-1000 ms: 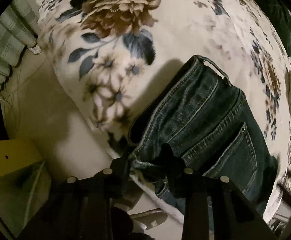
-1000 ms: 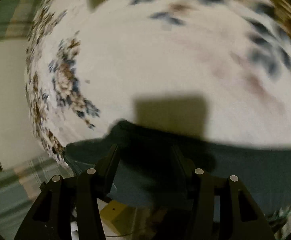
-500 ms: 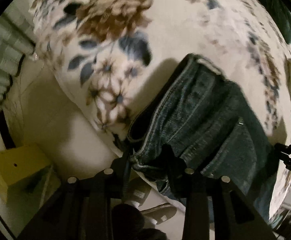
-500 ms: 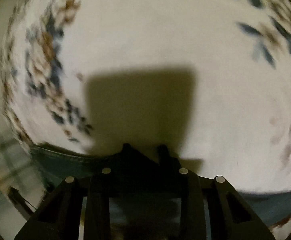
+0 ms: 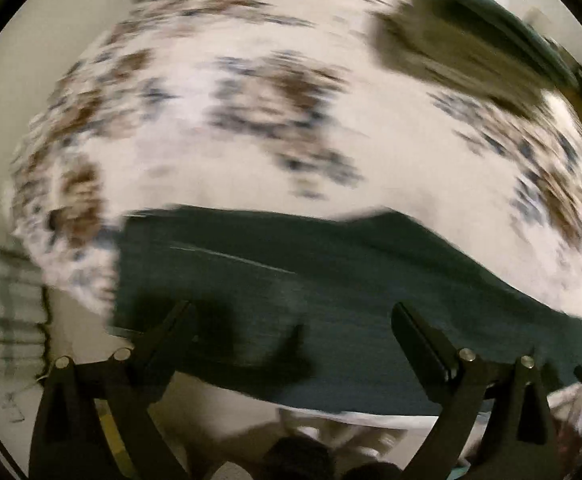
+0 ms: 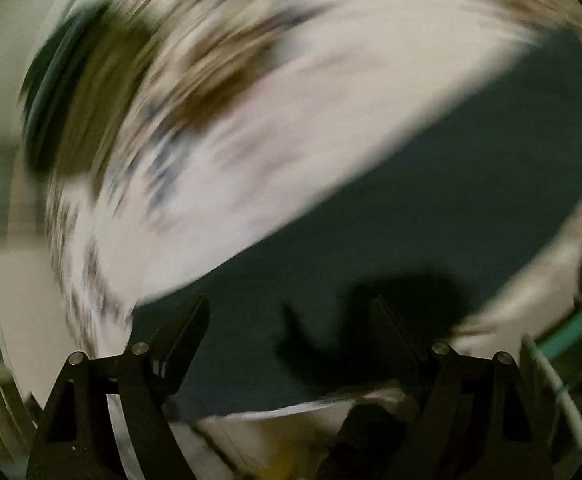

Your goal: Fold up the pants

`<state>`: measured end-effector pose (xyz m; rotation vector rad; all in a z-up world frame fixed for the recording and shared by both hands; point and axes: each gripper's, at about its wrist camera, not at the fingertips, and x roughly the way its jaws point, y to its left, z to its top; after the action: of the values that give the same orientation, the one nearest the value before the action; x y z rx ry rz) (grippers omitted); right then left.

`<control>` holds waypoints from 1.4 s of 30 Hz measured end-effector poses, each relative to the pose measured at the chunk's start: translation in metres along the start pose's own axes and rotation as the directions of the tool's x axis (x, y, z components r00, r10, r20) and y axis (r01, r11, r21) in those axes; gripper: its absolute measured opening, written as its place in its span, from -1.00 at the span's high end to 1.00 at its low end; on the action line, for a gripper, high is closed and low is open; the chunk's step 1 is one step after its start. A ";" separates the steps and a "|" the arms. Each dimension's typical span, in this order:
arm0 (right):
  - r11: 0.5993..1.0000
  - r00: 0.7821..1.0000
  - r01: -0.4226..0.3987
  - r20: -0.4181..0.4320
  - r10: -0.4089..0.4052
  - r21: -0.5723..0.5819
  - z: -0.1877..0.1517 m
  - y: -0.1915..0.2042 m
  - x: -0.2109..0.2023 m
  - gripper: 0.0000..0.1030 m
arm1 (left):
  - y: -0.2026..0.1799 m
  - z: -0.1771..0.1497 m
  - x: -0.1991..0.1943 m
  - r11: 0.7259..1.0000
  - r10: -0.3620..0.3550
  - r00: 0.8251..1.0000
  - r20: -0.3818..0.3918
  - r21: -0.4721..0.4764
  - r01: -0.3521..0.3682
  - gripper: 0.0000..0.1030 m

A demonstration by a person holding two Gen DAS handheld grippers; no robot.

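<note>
1. Left gripper [image 5: 291, 312] fingers [image 5: 171, 328] spread wide, holding nothing; right gripper [image 6: 289, 308] the same.
2. Pants [image 5: 331, 280] lie flat across the lower frame, on the bed's near edge.
3. Floral bedspread [image 5: 251, 140] fills the upper frame, motion-blurred.
4. Pale floor [image 5: 7, 376] at lower left.

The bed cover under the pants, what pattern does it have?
The bed cover is white with brown and blue flowers; left wrist view shows it best.

left tongs [image 5: 291, 312] spread wide | over pants [image 5: 331, 264] | floral bedspread [image 5: 251, 120]
</note>
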<state>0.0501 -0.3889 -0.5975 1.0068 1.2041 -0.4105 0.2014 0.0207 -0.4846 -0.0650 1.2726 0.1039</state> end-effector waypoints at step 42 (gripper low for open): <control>0.929 0.962 -0.227 0.213 0.168 0.292 0.121 -0.275 -0.077 -0.17 | -0.344 -0.109 0.076 0.871 0.040 0.981 -0.191 0.488 0.059 -0.93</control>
<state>-0.1103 -0.6507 -0.6415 1.3222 0.8737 -0.5340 0.1588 -0.3299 -0.5922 0.3686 1.4626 -0.2454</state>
